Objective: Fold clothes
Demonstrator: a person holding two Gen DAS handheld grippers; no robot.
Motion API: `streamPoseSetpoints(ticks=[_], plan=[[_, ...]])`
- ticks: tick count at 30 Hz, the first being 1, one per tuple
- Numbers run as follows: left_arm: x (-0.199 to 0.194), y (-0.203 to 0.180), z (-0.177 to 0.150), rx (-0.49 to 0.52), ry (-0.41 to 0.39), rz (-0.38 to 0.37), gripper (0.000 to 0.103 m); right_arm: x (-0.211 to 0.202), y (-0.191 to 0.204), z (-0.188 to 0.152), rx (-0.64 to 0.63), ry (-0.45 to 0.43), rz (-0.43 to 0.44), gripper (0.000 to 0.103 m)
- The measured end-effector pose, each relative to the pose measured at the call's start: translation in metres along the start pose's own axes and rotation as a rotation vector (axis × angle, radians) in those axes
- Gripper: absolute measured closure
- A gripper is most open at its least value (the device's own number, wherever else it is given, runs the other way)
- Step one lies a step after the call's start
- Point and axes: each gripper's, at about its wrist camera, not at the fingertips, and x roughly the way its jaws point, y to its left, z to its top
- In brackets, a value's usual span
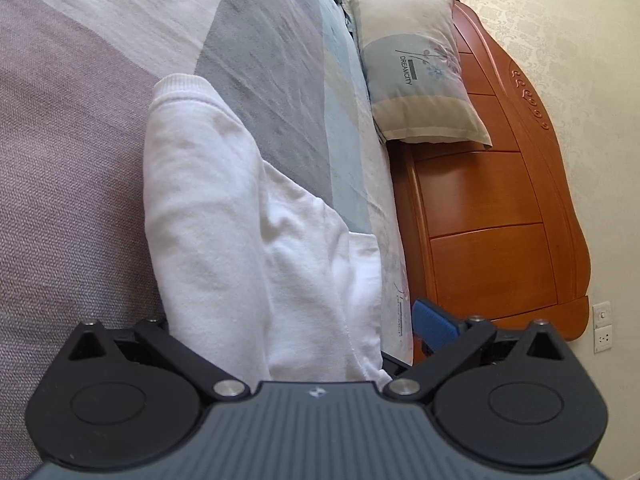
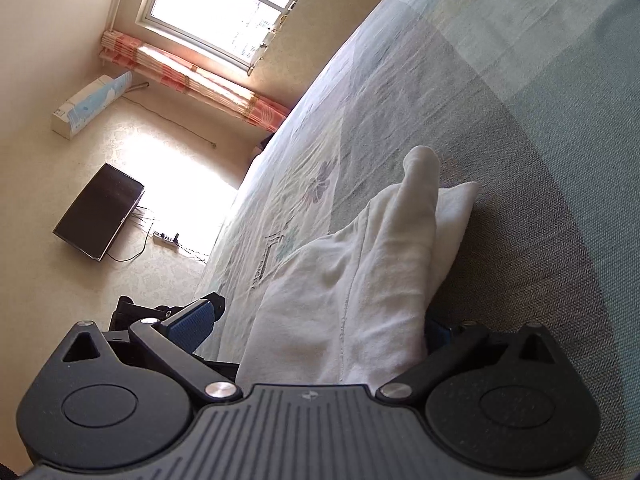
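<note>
While both grippers' fingers spread around the white garment, only the left view shows the pillow

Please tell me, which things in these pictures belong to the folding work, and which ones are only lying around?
For the job:
white garment
left gripper
right gripper
bed cover, the work surface

Lying about:
pillow
wooden headboard
dark screen
power strip
</note>
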Motion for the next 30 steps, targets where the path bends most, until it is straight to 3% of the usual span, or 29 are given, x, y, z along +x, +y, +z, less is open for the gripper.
streamPoseSetpoints(ticks=[16,30], plan=[[0.007,-0.032,-0.002,0.004,0.02,-0.043,0.001,-0.026,0.028,0.008,-0.077,0.006,-0.024,0.0],[0.089,-0.091,-0.013,0.015,0.12,-0.078,0.001,-0.107,0.001,0.04,-0.03,-0.083,-0.093,0.0]])
